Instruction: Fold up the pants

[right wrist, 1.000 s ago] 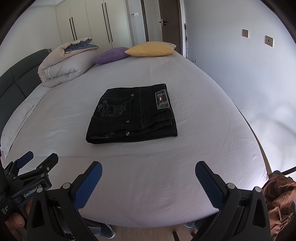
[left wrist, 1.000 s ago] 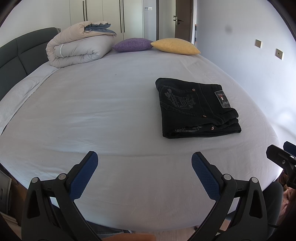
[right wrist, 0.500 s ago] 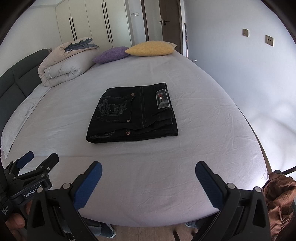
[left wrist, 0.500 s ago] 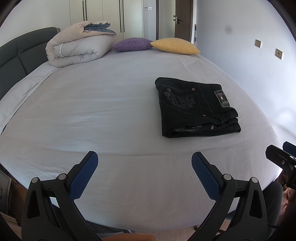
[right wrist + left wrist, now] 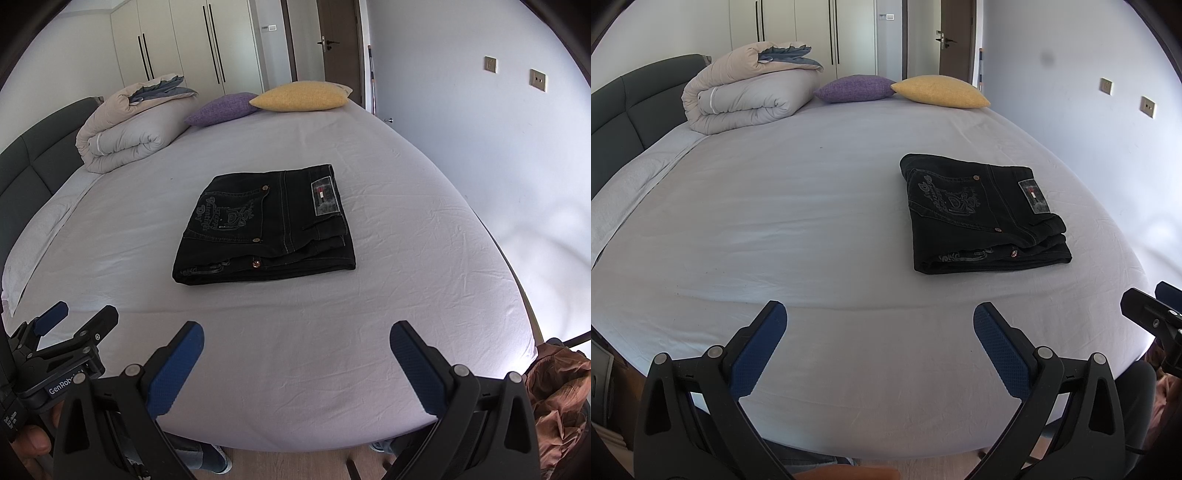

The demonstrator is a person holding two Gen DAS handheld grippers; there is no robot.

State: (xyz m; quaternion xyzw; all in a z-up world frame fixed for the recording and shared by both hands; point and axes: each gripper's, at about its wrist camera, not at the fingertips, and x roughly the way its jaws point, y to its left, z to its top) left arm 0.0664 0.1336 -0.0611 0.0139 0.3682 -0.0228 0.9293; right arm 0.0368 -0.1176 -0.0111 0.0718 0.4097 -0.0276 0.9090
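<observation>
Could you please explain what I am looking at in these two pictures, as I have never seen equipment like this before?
These are two handheld grippers, one in each of a person's hands, each with a wide-angle camera looking forward along its two blue-padded fingers. One picture is from the left gripper, the other from the right gripper. Both are open and hold nothing. In front lies a bed with a pale sheet. On it rest black jeans, folded into a neat stack, untouched by either gripper. At the far end are a rolled duvet, a purple cushion and a yellow cushion.
</observation>
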